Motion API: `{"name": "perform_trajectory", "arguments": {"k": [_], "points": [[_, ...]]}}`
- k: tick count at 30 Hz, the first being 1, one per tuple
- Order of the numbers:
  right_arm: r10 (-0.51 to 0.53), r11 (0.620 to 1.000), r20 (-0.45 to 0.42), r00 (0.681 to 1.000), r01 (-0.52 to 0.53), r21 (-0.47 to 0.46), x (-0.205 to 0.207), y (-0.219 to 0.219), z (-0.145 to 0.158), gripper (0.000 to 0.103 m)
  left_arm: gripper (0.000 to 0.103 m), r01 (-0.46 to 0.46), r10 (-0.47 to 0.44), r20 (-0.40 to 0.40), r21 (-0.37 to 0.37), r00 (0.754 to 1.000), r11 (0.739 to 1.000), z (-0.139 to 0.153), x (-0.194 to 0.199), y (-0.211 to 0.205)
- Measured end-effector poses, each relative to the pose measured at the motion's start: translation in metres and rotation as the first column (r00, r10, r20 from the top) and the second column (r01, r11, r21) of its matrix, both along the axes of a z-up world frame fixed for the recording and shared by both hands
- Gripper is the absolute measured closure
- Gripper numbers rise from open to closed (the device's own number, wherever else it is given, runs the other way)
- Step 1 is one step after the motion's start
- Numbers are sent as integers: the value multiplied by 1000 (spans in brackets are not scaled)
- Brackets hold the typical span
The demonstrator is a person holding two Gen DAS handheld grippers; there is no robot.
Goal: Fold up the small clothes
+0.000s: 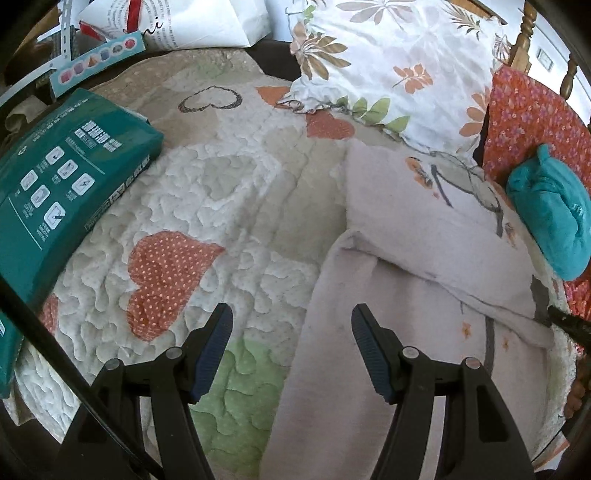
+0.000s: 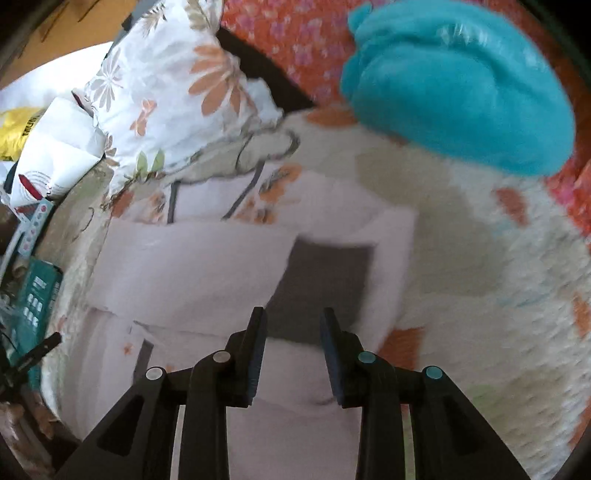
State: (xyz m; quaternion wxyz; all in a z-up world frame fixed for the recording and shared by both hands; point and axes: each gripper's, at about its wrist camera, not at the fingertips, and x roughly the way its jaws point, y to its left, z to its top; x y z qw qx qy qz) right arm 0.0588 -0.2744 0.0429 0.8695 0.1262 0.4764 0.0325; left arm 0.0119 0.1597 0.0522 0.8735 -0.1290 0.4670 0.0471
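- A pale pink garment, printed with small orange flowers and grey lines, lies partly folded on a heart-patterned quilt.
- The left gripper hovers over the garment's edge, jaws spread wide, nothing between them.
- The right gripper is poised above a fold, jaws parted, not pinching the cloth.
- A teal box shows white icons; its lettering is too small to read.
- A white paper bag carries print, legible only as "ni".
- A teal plush bundle rests beside a floral pillow.
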Motion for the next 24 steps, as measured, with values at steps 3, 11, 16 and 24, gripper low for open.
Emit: {"name": "perform_trajectory", "arguments": {"k": [3,11,16,24], "points": [[-101,993,-1,995,101,-69,-8,-10,-13,71,37,-18,18,-10,-21,1000,1000,-3,-2,9],[-163,985,50,985,160,59,-95,-52,-13,56,37,72,-92,-72,-247,993,966,-30,-11,21],[-131,956,34,991,117,271,-128,-59,-39,55,44,152,-168,-29,-304,985,941,-31,-30,9],[-2,824,28,1000,-15,567,-165,-35,-63,55,69,244,-268,-10,-379,963,893,-42,-71,-15]]}}
